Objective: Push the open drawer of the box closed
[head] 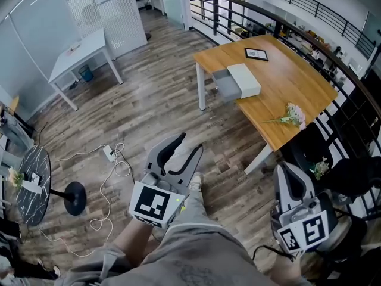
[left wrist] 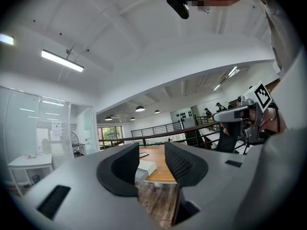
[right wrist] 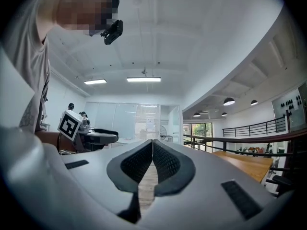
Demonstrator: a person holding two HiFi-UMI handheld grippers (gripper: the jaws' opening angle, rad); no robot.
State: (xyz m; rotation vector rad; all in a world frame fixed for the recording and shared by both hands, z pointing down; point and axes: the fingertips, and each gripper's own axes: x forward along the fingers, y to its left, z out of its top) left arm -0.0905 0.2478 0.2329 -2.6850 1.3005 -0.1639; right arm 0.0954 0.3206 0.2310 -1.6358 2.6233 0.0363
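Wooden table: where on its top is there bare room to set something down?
Bare: the broad stretch of table between box, picture frame and flowers, out to its right edge. Crowded: its left edge, with box and open drawer.

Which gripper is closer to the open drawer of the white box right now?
Left, judging by the head view. The left gripper hangs over the floor, well short of the open drawer, facing the white box. The right gripper is farther back, by the wooden table.
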